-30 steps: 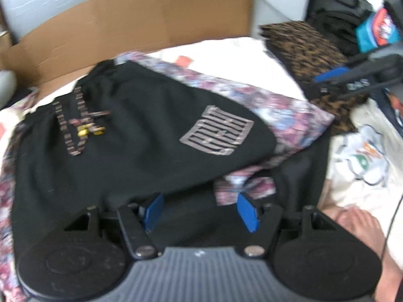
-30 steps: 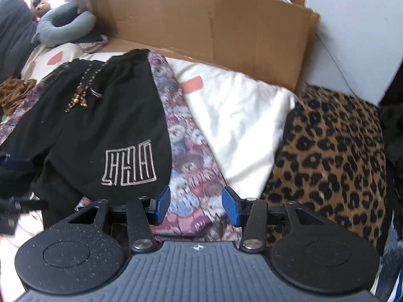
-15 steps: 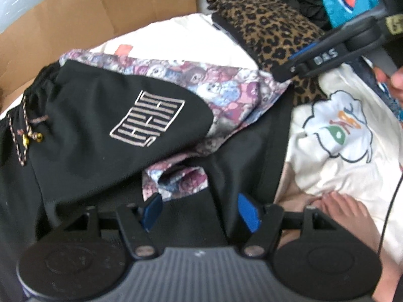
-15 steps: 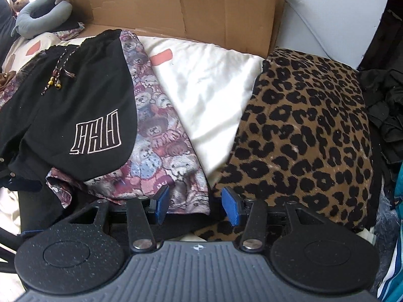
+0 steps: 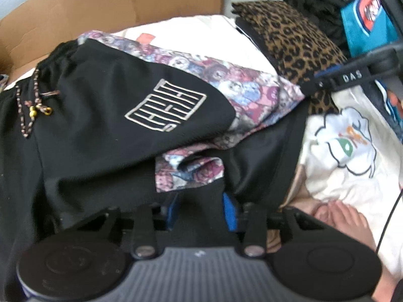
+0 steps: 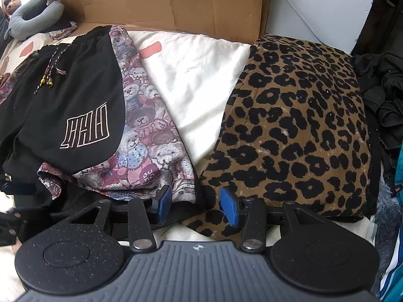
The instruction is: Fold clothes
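Black shorts point(image 5: 105, 115) with a white square logo and a beaded drawstring lie on a teddy-bear print cloth point(image 5: 241, 93). More black fabric point(image 5: 262, 166) spreads below them. My left gripper point(image 5: 201, 210) is low on this black fabric. Its jaws are closing, and a ridge of the fabric fills the gap from pad to pad. My right gripper point(image 6: 196, 205) stands open over the dark hem between the bear cloth point(image 6: 151, 151) and a leopard-print cushion point(image 6: 302, 125). In the left wrist view the right gripper point(image 5: 327, 80) shows as a black bar at the right.
A cardboard sheet point(image 6: 176, 2) stands behind the pile. A white cloth point(image 6: 196, 75) lies between the bear cloth and the cushion. A white T-shirt with a cartoon print point(image 5: 347, 151) and a person's bare foot point(image 5: 342, 219) lie at the right. A grey neck pillow point(image 6: 32, 17) sits at the far left.
The left gripper has sunk onto the black fabric and its jaws have narrowed around a fold of it. The right gripper has shifted right and lower, towards the leopard cushion's edge.
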`<state>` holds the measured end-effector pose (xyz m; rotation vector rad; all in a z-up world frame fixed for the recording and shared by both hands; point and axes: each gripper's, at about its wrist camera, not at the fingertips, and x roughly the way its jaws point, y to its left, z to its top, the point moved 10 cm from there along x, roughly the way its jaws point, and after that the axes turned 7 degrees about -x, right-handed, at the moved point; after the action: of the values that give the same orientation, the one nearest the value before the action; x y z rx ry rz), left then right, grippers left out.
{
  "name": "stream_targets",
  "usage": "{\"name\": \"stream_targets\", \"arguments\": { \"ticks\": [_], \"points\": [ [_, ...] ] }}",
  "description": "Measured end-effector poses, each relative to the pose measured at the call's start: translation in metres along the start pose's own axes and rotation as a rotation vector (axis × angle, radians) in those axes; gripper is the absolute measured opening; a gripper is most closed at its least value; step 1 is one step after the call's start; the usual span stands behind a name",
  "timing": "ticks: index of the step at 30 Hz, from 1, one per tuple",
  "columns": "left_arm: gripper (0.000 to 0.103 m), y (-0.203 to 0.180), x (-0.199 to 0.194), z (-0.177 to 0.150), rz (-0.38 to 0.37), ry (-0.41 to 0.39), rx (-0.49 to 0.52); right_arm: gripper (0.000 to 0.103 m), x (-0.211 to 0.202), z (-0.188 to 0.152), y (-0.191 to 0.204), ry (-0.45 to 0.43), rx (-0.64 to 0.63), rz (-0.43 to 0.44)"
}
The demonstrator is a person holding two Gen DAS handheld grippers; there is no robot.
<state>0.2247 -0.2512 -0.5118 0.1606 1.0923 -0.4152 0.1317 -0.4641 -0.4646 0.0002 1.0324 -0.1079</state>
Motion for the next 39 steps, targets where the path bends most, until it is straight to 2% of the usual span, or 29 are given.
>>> {"name": "stream_targets", "arguments": {
  "ticks": [3, 9, 10, 11, 12, 15, 20, 21, 25, 28, 39],
  "points": [
    [0.026, 0.005, 0.002, 0.001, 0.009, 0.003, -0.016, 0.05, 0.0, 0.003, -0.001, -0.004, 0.002, 0.0],
    [0.025, -0.004, 0.011, 0.001, -0.026, 0.021, 0.011, 0.05, 0.006, 0.0, -0.001, 0.012, 0.036, 0.017],
    [0.021, -0.005, 0.012, 0.0, -0.029, 0.021, 0.018, 0.05, 0.006, -0.001, -0.002, 0.014, 0.047, 0.02],
    [0.007, -0.006, 0.011, -0.001, -0.037, 0.025, 0.014, 0.05, 0.007, -0.002, -0.003, 0.015, 0.057, 0.024],
    [0.002, -0.006, 0.009, -0.003, -0.044, 0.03, 0.007, 0.048, 0.008, -0.003, -0.003, 0.017, 0.067, 0.029],
    [0.002, -0.006, 0.002, -0.008, -0.06, 0.037, -0.004, 0.047, 0.014, -0.004, -0.004, 0.024, 0.085, 0.045],
    [0.001, -0.012, -0.015, -0.017, -0.097, 0.041, 0.0, 0.037, 0.022, -0.007, -0.007, 0.038, 0.119, 0.069],
    [0.001, -0.014, -0.018, -0.019, -0.103, 0.041, 0.006, 0.027, 0.023, -0.007, -0.006, 0.039, 0.116, 0.069],
    [0.001, -0.018, -0.032, -0.032, -0.129, 0.045, 0.031, 0.009, 0.025, -0.008, -0.006, 0.045, 0.097, 0.064],
    [0.001, -0.01, -0.039, -0.042, -0.139, 0.06, 0.032, 0.006, 0.024, -0.008, -0.006, 0.046, 0.081, 0.049],
    [0.001, 0.014, -0.058, -0.075, -0.146, 0.104, 0.048, 0.006, 0.025, -0.008, -0.004, 0.057, 0.04, 0.019]
  ]
}}
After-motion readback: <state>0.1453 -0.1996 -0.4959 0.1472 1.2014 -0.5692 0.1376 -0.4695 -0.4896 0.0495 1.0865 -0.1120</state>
